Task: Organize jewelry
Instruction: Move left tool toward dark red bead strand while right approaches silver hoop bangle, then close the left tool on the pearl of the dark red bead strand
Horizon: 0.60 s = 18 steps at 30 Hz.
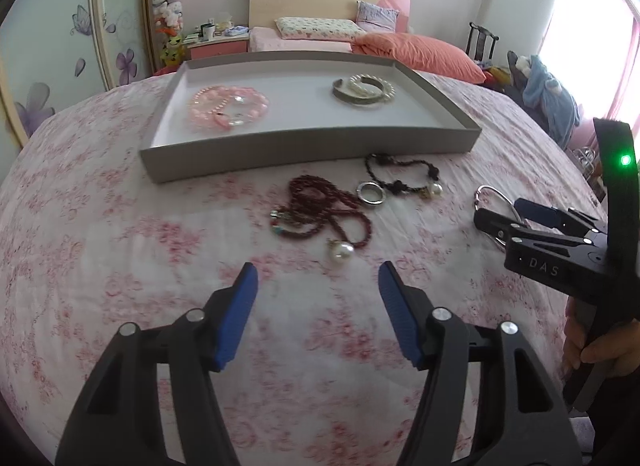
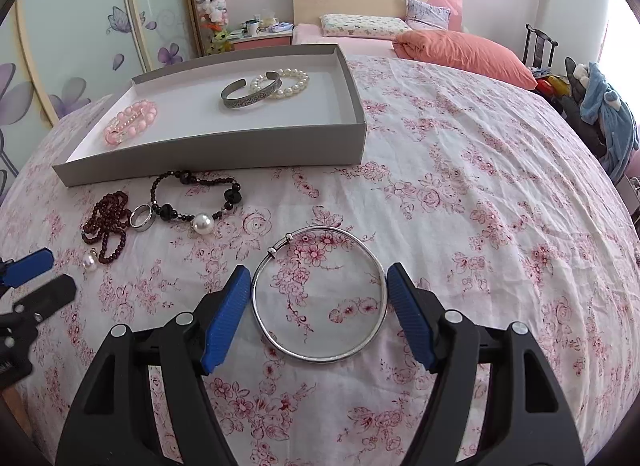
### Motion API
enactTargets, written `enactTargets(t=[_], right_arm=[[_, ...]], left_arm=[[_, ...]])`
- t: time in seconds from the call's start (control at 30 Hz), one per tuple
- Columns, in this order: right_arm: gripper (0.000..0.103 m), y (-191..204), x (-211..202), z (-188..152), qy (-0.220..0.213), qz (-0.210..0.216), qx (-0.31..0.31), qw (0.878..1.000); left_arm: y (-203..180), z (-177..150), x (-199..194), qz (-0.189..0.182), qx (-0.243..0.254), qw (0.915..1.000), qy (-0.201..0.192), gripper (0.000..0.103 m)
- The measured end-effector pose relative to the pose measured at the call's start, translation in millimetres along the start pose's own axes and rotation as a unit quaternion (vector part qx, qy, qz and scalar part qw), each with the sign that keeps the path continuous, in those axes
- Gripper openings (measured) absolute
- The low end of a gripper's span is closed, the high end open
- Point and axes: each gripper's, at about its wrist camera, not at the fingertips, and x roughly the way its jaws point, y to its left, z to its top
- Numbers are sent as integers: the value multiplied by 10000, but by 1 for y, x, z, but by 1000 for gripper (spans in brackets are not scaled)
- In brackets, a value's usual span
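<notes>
A thin silver bangle [image 2: 320, 294] lies flat on the floral bedsheet between the open fingers of my right gripper [image 2: 318, 278]; contact is unclear. It also shows in the left wrist view [image 1: 494, 207], partly hidden by the right gripper [image 1: 508, 217]. My left gripper [image 1: 318, 276] is open and empty, just short of a dark red bead necklace [image 1: 320, 209] with a pearl. A silver ring [image 1: 370, 193] and a black bead bracelet [image 1: 404, 175] lie beside it. The grey tray [image 1: 304, 153] holds pink bead bracelets [image 1: 226, 105], a pearl bracelet [image 2: 286, 83] and a silver cuff [image 2: 250, 95].
The tray sits on the bed's far side, in front of pillows [image 2: 464, 51] and the headboard. A wardrobe [image 1: 60, 57] stands left, a nightstand [image 1: 218, 43] behind, a chair with clothes [image 2: 600, 105] right. My left gripper shows at the left edge of the right wrist view [image 2: 36, 278].
</notes>
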Motion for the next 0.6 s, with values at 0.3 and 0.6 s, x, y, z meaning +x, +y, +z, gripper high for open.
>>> enactTargets(t=[0.3, 0.6], right_arm=[[71, 2, 1, 1, 4, 10, -27, 10000], [77, 5, 1, -2, 26, 55, -65, 10000]], left_arm=[[-16, 5, 16, 150, -66, 9998, 72, 40], [-23, 8, 22, 401, -32, 9992, 1, 15]])
